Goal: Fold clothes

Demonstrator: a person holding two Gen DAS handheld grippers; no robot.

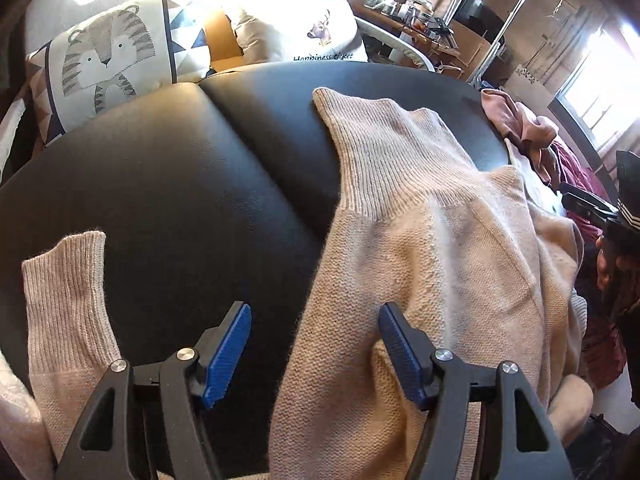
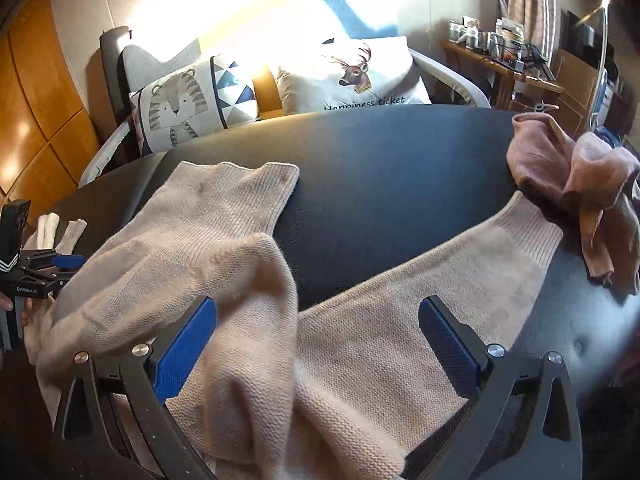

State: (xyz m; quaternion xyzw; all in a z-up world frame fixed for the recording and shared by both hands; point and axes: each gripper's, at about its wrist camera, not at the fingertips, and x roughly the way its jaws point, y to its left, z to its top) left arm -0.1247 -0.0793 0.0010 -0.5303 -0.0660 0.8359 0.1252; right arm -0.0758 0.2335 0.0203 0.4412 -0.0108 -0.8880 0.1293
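A beige knit sweater point(image 1: 432, 248) lies rumpled on a black padded surface point(image 1: 180, 184). In the left wrist view one ribbed cuff point(image 1: 64, 280) lies at the lower left. My left gripper point(image 1: 314, 320) is open, its blue pads point(image 1: 228, 354) just above the sweater's edge, holding nothing. In the right wrist view the sweater point(image 2: 224, 240) spreads with a sleeve point(image 2: 480, 264) running to the right. My right gripper point(image 2: 318, 316) is open wide over the bunched middle of the sweater, empty. The left gripper point(image 2: 44, 272) shows at the left edge.
A pink garment point(image 2: 576, 184) lies heaped at the surface's right end, also in the left wrist view point(image 1: 520, 128). Behind the surface are a tiger cushion point(image 2: 188, 100) and a deer cushion point(image 2: 352, 76) on a chair. A cluttered wooden table point(image 2: 500, 56) stands at the back right.
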